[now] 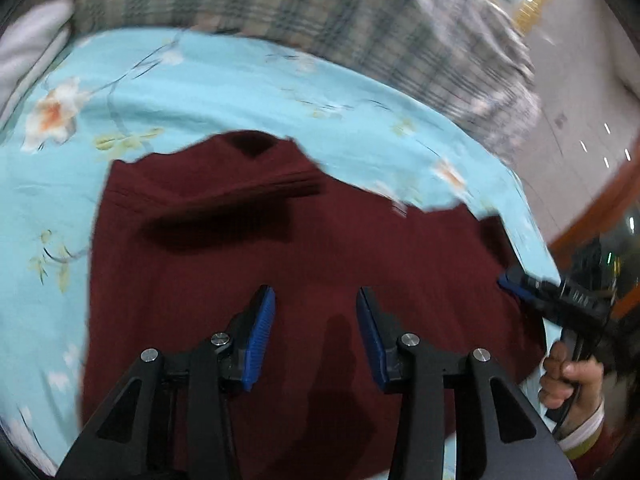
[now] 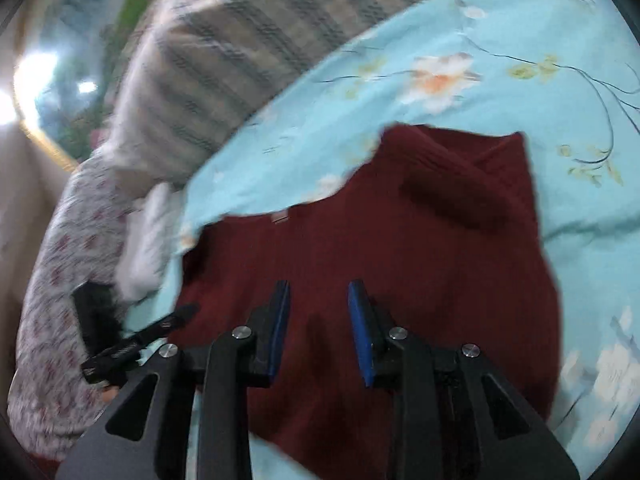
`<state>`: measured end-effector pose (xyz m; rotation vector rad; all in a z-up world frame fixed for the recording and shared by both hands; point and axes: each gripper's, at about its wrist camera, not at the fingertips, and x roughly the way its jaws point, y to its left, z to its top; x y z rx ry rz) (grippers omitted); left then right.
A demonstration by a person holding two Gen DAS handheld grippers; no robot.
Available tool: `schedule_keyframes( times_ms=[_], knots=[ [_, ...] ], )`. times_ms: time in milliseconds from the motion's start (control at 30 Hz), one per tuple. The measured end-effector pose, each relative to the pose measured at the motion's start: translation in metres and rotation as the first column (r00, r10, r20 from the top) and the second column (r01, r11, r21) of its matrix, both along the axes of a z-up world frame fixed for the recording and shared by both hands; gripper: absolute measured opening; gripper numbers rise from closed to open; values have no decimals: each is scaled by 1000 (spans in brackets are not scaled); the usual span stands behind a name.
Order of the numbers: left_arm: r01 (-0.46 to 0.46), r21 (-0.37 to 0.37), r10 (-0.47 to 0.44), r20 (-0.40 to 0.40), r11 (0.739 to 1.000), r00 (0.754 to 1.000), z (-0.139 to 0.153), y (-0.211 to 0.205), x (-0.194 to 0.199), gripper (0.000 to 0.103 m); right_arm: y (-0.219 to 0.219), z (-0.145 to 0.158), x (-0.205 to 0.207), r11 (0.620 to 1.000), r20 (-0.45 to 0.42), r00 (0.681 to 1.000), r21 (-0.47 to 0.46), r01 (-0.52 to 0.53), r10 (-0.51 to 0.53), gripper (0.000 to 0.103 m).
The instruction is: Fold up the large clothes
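A dark red knitted sweater point(image 1: 300, 240) lies flat on the light blue flowered bed sheet point(image 1: 240, 92), its ribbed hem or collar toward the far side. My left gripper point(image 1: 316, 296) hovers over the near part of the sweater, jaws open, nothing between the blue pads. The right wrist view shows the same sweater point(image 2: 400, 260) under my right gripper point(image 2: 319, 286), also open and empty. At the sweater's right edge the right gripper point(image 1: 516, 284) shows with a hand point(image 1: 568, 380) on its grip. The left gripper point(image 2: 176, 320) shows blurred at the sweater's left edge.
A plaid blanket point(image 1: 280, 8) is bunched along the far side of the sheet point(image 2: 480, 40). A white pillow point(image 1: 28, 48) lies at the far left. A white, red-patterned quilt point(image 2: 52, 280) hangs at the bed's side, with pale floor point(image 1: 580, 100) beyond.
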<state>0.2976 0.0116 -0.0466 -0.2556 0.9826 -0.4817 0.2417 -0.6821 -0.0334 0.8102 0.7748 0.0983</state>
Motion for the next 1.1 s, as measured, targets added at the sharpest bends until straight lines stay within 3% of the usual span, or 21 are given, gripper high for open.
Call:
schedule_keyframes(
  times_ms=[67, 200, 333, 433, 600, 767, 833, 900, 1000, 1100],
  knots=[
    [-81, 2, 81, -14, 997, 997, -3, 23, 22, 42, -24, -9, 5, 996, -35, 996, -17, 86, -87, 30],
    [-220, 70, 220, 2, 973, 975, -7, 63, 48, 43, -57, -17, -3, 980, -26, 980, 33, 197, -196, 30],
    [-258, 26, 259, -22, 966, 966, -13, 85, 40, 43, -51, -7, -16, 977, -18, 977, 14, 214, -214, 30],
    [-252, -18, 252, -10, 968, 968, -5, 88, 3, 45, -29, 8, -29, 985, 24, 984, 11, 174, -175, 30],
    [-232, -108, 234, 6, 967, 972, 6, 80, -69, 59, 12, 19, -58, 995, 92, 991, 34, 96, -99, 30],
    [-202, -160, 199, -35, 966, 979, 1, 77, -123, 67, 38, 12, -74, 996, 98, 993, 71, 61, -68, 30],
    [-203, -171, 195, -58, 964, 979, -6, 74, -137, 71, 59, 6, -80, 998, 87, 996, 63, 18, -24, 29],
    [-206, -176, 194, -82, 963, 978, -15, 72, -144, 75, 69, 5, -81, 999, 85, 996, 51, -8, 4, 21],
    [-231, -206, 202, -152, 951, 968, -33, 72, -141, 75, 79, 6, -77, 998, 85, 996, 44, -37, 33, 18],
    [-266, -234, 230, -167, 935, 959, -41, 72, -132, 78, 87, 10, -74, 998, 94, 994, 33, -59, 56, 18]
  ],
)
